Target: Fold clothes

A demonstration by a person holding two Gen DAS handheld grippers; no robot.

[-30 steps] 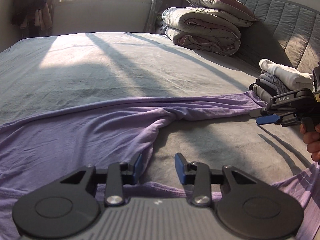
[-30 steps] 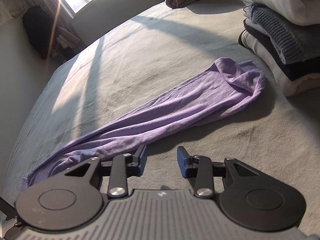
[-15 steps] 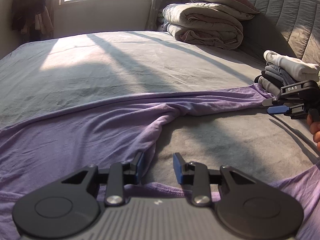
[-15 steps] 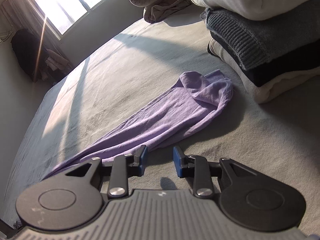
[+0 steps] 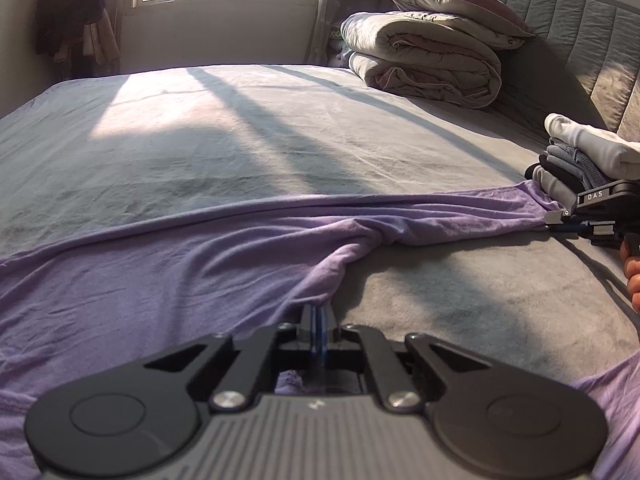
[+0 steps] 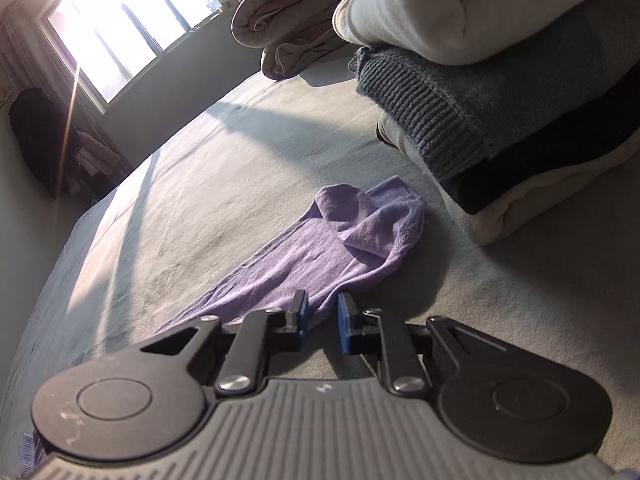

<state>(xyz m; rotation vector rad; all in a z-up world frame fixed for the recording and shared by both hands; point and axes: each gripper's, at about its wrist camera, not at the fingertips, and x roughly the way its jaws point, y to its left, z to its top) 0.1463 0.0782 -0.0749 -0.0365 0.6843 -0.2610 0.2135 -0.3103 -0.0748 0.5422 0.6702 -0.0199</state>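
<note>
A purple long-sleeved top [image 5: 160,264] lies spread across the grey bed [image 5: 240,140]. My left gripper [image 5: 318,314] is shut on a bunched fold of the purple top where the sleeve meets the body. The sleeve [image 6: 360,232] runs out to the right, its cuff end crumpled beside the clothes stack. My right gripper [image 6: 323,314] sits low on the bed at the sleeve, its fingers narrowly open with the sleeve's edge between them. It also shows in the left wrist view as the right gripper [image 5: 560,222] at the cuff.
A stack of folded clothes [image 6: 500,100] stands right beside the cuff, seen also as the stack [image 5: 576,160]. Folded duvets and a pillow [image 5: 424,60] lie at the padded headboard [image 5: 580,32]. A person's hand [image 5: 632,276] holds the right gripper.
My left gripper has shut on the fold of the top. My right gripper has moved lower and closer to the cuff, and its fingers have narrowed around the sleeve edge.
</note>
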